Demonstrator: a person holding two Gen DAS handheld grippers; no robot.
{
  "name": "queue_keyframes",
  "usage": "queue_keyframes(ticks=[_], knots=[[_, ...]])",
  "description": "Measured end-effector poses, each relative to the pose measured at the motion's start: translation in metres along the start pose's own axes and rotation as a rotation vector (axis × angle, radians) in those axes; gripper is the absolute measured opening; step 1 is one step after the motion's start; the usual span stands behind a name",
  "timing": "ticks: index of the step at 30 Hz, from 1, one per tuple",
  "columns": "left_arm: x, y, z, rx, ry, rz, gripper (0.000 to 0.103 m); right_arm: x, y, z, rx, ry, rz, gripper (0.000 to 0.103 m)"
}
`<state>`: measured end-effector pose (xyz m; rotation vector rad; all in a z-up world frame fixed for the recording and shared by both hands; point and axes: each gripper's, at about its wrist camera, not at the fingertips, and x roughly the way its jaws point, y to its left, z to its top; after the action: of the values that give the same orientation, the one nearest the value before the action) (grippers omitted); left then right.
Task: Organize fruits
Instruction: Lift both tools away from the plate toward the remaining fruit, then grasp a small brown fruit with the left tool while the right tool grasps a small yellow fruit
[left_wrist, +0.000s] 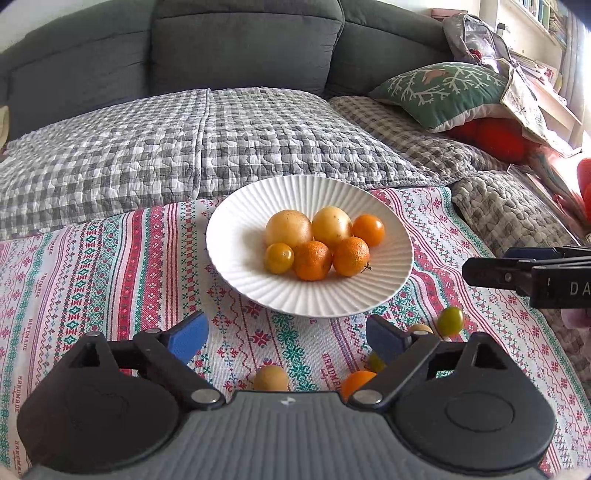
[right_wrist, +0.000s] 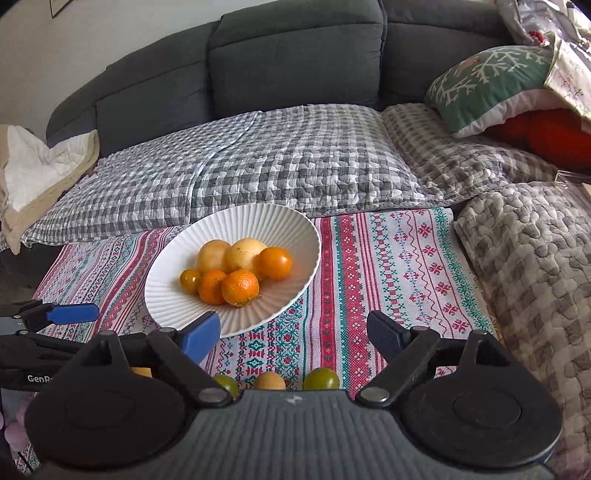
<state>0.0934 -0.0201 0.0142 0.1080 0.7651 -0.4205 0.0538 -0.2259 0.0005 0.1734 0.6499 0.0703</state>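
A white ribbed plate (left_wrist: 240, 225) (right_wrist: 280, 225) sits on a patterned cloth and holds several fruits: two pale yellow ones, mandarins (left_wrist: 351, 256) (right_wrist: 240, 287) and small tomatoes. My left gripper (left_wrist: 286, 338) stands open just short of the plate, nothing between its blue pads. Loose fruit lies near it: a tan one (left_wrist: 270, 377), an orange one (left_wrist: 356, 382), a green tomato (left_wrist: 450, 320). My right gripper (right_wrist: 291, 338) is open too, to the right of the plate, with a green tomato (right_wrist: 321, 378) and a tan fruit (right_wrist: 269, 380) under it.
The patterned cloth (left_wrist: 110, 266) (right_wrist: 399, 266) covers a low table in front of a grey sofa (left_wrist: 240, 48) with checked quilts. A green cushion (left_wrist: 439, 92) lies at the right. The right gripper's arm (left_wrist: 524, 277) reaches in from the right in the left wrist view.
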Motion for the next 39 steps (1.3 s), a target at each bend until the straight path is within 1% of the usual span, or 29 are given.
queue_keyframes(ticks=[2, 6, 14, 18, 22, 27, 33, 35, 36, 37, 39], knots=[[-0.008, 0.001, -0.004, -0.021, -0.001, -0.004, 0.087, -0.006, 0.002, -0.003, 0.005, 0.007, 0.004, 0.091], [-0.02, 0.004, -0.012, -0.037, 0.005, 0.011, 0.091, -0.014, 0.008, -0.011, -0.005, 0.018, -0.012, 0.094], [-0.037, 0.004, -0.034, -0.003, 0.028, 0.072, 0.092, -0.02, 0.022, -0.025, -0.039, 0.037, -0.035, 0.101], [-0.038, 0.007, -0.045, 0.022, 0.034, 0.096, 0.092, -0.019, 0.029, -0.031, -0.073, 0.038, -0.051, 0.102], [-0.036, 0.013, -0.053, 0.03, 0.059, 0.085, 0.092, -0.02, 0.031, -0.039, -0.082, 0.034, -0.04, 0.102], [-0.039, 0.022, -0.064, 0.043, 0.065, 0.08, 0.092, -0.02, 0.034, -0.045, -0.088, 0.042, -0.039, 0.102], [-0.037, 0.025, -0.075, 0.067, 0.063, 0.036, 0.091, -0.016, 0.039, -0.052, -0.101, 0.055, -0.021, 0.102], [-0.035, 0.022, -0.077, 0.073, 0.059, 0.012, 0.088, -0.013, 0.042, -0.055, -0.114, 0.062, -0.013, 0.102], [-0.034, 0.021, -0.078, 0.077, 0.063, -0.004, 0.082, -0.012, 0.043, -0.057, -0.123, 0.066, -0.007, 0.102], [-0.031, 0.02, -0.078, 0.08, 0.073, -0.021, 0.074, -0.011, 0.045, -0.058, -0.131, 0.07, 0.0, 0.102], [-0.026, 0.017, -0.079, 0.084, 0.094, -0.049, 0.064, -0.009, 0.049, -0.062, -0.169, 0.09, 0.029, 0.102]])
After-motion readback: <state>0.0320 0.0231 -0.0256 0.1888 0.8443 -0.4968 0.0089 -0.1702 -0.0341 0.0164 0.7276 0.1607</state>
